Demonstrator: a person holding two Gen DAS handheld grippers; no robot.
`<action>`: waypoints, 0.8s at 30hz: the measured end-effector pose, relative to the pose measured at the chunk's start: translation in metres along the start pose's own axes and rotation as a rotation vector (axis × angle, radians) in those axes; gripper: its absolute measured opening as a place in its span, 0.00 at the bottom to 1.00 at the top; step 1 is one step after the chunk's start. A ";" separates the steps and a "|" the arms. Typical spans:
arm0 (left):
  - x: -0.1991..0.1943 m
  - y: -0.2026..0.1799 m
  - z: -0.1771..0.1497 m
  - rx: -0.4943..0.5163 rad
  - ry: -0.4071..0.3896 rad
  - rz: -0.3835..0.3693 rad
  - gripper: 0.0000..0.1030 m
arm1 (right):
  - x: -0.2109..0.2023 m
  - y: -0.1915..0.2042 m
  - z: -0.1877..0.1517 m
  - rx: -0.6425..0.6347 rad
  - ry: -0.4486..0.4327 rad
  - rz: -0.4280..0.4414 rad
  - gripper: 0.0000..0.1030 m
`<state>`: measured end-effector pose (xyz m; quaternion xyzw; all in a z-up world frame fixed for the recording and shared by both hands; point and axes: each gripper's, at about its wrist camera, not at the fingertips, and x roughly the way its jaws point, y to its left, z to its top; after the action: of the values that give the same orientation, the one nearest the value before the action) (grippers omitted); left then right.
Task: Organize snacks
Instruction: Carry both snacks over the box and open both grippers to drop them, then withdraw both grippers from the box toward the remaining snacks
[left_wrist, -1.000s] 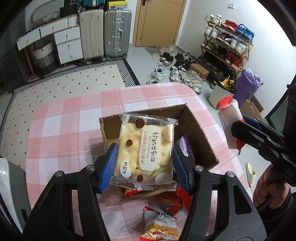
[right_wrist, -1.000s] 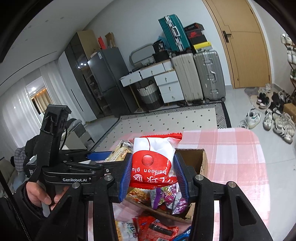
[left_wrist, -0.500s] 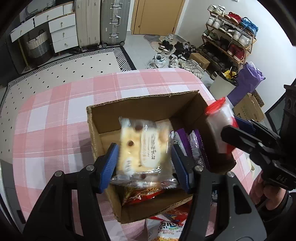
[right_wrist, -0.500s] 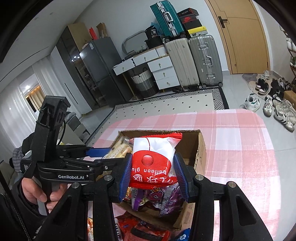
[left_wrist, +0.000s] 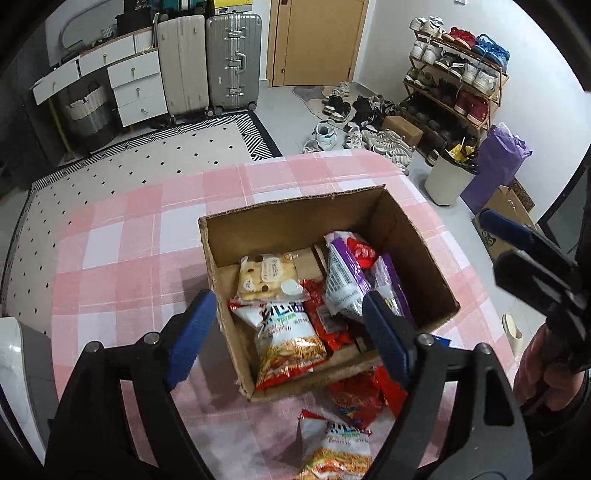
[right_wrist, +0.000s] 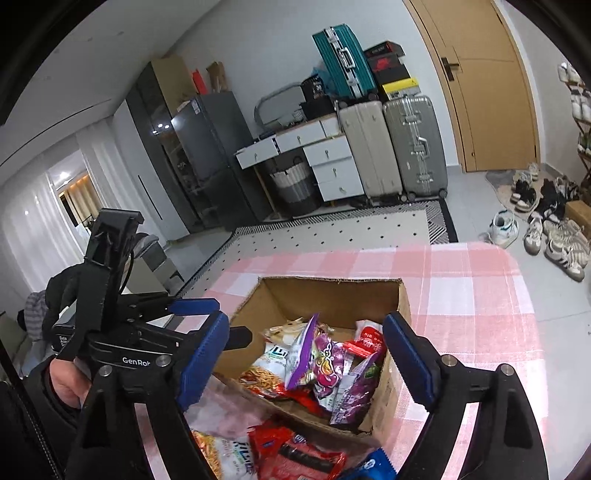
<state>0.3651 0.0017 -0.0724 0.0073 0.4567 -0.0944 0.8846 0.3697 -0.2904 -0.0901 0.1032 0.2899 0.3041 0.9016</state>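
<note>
An open cardboard box (left_wrist: 295, 206) stands on the pink checked tablecloth (left_wrist: 122, 258). Above its near edge my left gripper (left_wrist: 286, 314) has its jaws opening, and nothing is between them. The cream cracker packet (left_wrist: 267, 277) lies loose in the box, beside a noodle snack bag (left_wrist: 288, 343) and purple packets (left_wrist: 343, 277). Over the same box (right_wrist: 332, 282), my right gripper (right_wrist: 306, 332) also has its jaws opening with nothing between them. The red and white packet (right_wrist: 369, 338) rests inside against the far right wall, among purple packets (right_wrist: 321, 354).
Loose snack bags lie on the cloth in front of the box: a noodle bag (left_wrist: 332, 443) and a red packet (left_wrist: 362, 398). In the right wrist view more red packets (right_wrist: 295, 458) lie at the near edge. A person's hand (right_wrist: 64, 380) holds the left tool.
Both grippers let go: the cracker packet dropped from the left jaws and the red packet from the right jaws into the box. Both pairs of jaws now stand wider.
</note>
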 end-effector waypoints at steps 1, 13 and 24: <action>-0.004 -0.001 -0.002 -0.002 -0.002 0.000 0.78 | -0.005 0.004 0.000 -0.008 -0.006 0.007 0.84; -0.063 -0.007 -0.030 -0.050 -0.085 0.000 0.83 | -0.065 0.033 -0.018 -0.055 -0.075 -0.057 0.95; -0.104 -0.018 -0.058 -0.045 -0.167 0.018 0.89 | -0.110 0.037 -0.051 -0.064 -0.087 -0.107 0.99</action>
<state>0.2567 0.0065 -0.0207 -0.0163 0.3833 -0.0766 0.9203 0.2505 -0.3274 -0.0667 0.0719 0.2455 0.2596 0.9312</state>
